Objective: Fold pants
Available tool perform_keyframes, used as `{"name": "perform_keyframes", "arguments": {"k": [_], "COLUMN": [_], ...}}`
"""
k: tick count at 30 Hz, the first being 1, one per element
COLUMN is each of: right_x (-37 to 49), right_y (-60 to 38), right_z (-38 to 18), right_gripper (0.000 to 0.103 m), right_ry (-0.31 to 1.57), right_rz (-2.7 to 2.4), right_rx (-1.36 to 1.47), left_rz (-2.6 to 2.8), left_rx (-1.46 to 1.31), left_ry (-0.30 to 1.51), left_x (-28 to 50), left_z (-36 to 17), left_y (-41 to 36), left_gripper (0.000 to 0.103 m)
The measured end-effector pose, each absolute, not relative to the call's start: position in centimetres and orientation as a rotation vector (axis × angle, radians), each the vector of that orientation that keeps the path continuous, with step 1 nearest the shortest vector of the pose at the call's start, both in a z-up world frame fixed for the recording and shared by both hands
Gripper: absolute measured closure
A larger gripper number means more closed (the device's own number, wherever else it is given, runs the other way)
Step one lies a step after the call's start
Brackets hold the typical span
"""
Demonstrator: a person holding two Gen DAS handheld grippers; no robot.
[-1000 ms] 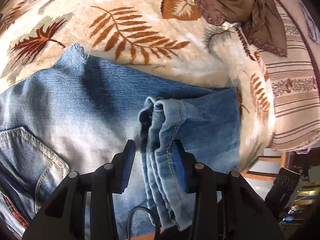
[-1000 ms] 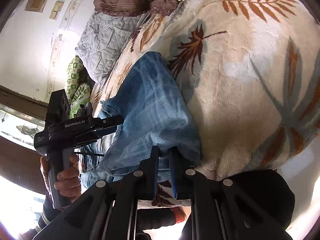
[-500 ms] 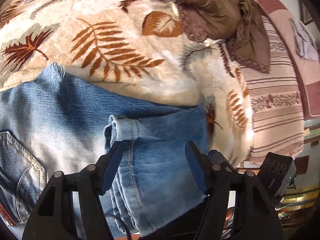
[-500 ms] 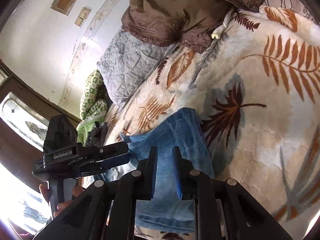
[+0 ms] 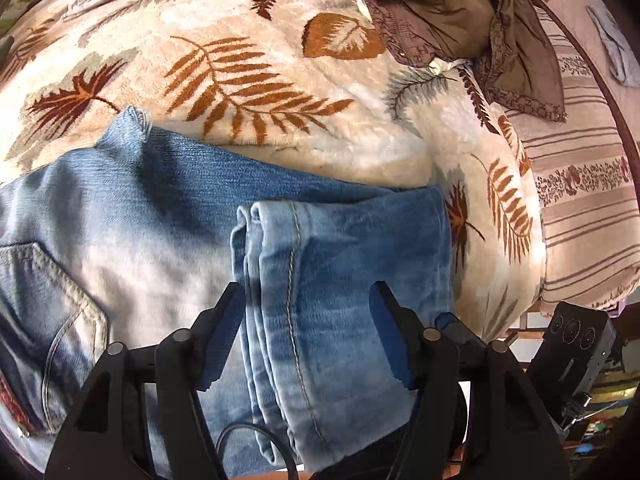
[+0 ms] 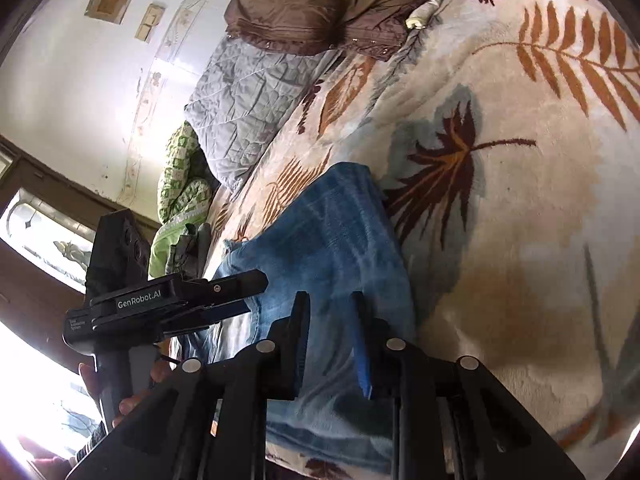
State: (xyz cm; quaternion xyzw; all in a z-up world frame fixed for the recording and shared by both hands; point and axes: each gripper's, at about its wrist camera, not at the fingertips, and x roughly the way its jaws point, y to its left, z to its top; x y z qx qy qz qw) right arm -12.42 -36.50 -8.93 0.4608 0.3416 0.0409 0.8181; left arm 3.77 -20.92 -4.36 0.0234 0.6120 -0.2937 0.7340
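Note:
Faded blue jeans [image 5: 168,216] lie folded on the leaf-print blanket [image 5: 248,80], the leg hems [image 5: 280,232] laid over the seat near a back pocket [image 5: 48,300]. My left gripper [image 5: 306,304] hovers open above the hems, and its pads do not press the cloth. In the right wrist view the folded end of the jeans [image 6: 340,240] lies under my right gripper [image 6: 329,312]. Its jaws are opening, with a narrow gap and no cloth pinched. The left gripper [image 6: 236,292] shows there too, held by a hand [image 6: 132,396].
A brown crumpled cloth [image 5: 460,12] and a grey quilt [image 6: 248,100] lie at the far side of the bed. A striped sheet [image 5: 580,184] covers the right edge. A green patterned bundle [image 6: 180,184] sits by the wall. The right gripper's body [image 5: 576,344] is beyond the bed edge.
The left gripper let go of the leg hems, opened wide and drew back a little. The right gripper released the folded end, backed away and widened its gap.

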Motion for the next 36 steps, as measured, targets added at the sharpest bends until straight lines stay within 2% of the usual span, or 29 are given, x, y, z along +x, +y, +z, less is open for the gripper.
{"name": "perform_keyframes", "arguments": {"k": [5, 16, 26, 28, 32, 34, 36], "right_x": [-15.4, -16.0, -15.5, -15.2, -14.2, -13.2, -12.0], "right_y": [-34.0, -33.5, -32.6, -32.0, -29.2, -26.7, -23.8], "right_z": [-7.3, -8.6, -7.6, -6.8, -4.3, -3.1, -2.1], "right_gripper": [0.071, 0.070, 0.070, 0.060, 0.055, 0.048, 0.047], "right_ry": [0.752, 0.777, 0.810, 0.822, 0.817, 0.829, 0.842], "right_rz": [0.071, 0.034, -0.030, -0.053, -0.008, 0.031, 0.080], "right_rx": [0.860, 0.856, 0.811, 0.792, 0.712, 0.638, 0.569], "left_rz": [-0.668, -0.636, -0.640, -0.642, -0.613, -0.590, -0.552], "left_rx": [0.081, 0.164, 0.125, 0.084, -0.061, -0.151, -0.238], "left_ry": [1.314, 1.259, 1.175, 1.169, 1.155, 1.163, 1.170], "left_x": [0.1, -3.5, -4.3, -3.8, -1.2, 0.7, 2.6], "left_z": [-3.7, -5.3, -2.2, -1.1, 1.2, 1.9, 2.3], "left_y": [-20.3, -19.4, -15.9, -14.2, -8.7, -5.3, -1.5], "left_gripper": [0.038, 0.038, 0.038, 0.038, 0.038, 0.037, 0.036]}}
